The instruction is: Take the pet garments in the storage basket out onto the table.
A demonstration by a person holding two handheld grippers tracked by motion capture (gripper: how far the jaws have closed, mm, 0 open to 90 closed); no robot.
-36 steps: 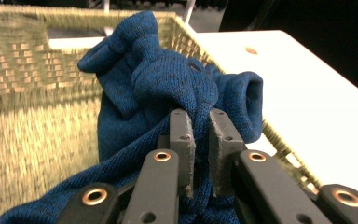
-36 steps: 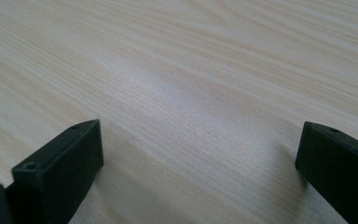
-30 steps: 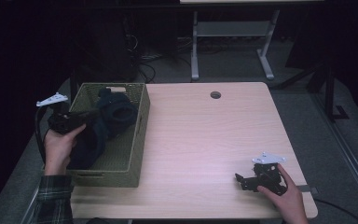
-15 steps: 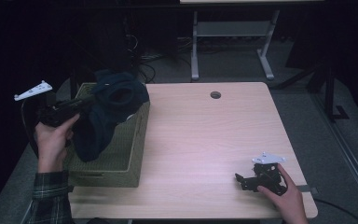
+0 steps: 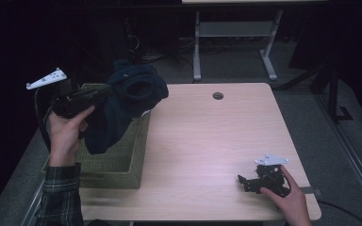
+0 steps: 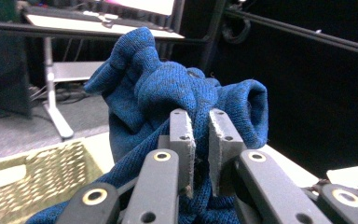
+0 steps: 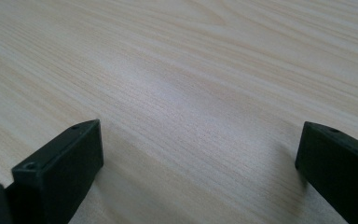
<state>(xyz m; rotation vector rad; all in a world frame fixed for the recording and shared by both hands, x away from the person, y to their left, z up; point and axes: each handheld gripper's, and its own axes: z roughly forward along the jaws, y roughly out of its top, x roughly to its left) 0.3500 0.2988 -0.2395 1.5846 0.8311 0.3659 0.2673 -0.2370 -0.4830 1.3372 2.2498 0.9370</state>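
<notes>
Now L gripper (image 5: 104, 90), clamped on blue sweater (image 5: 122, 106), lifted higher above basket (image 5: 122, 162) vs. earlier; R gripper (image 5: 245, 181) unchanged, jaws wide apart on table (image 5: 207, 136).

Knitted blue garment (image 6: 168, 93); woven basket (image 5: 118, 165)

The surface (image 5: 226, 141) is pale wood grain with rounded corners and a small round hole (image 5: 218, 96) near its 12 o'clock edge. It stands on a grey floor (image 5: 306, 108). Beyond it at 12 o'clock the room falls into near darkness, where a second table's grey metal frame (image 5: 235, 33) shows with its two legs and crossbar. Tangled cables (image 5: 136, 44) lie on the floor toward 11 o'clock, and a dark rail (image 5: 358, 165) runs along the floor at 3 o'clock.
</notes>
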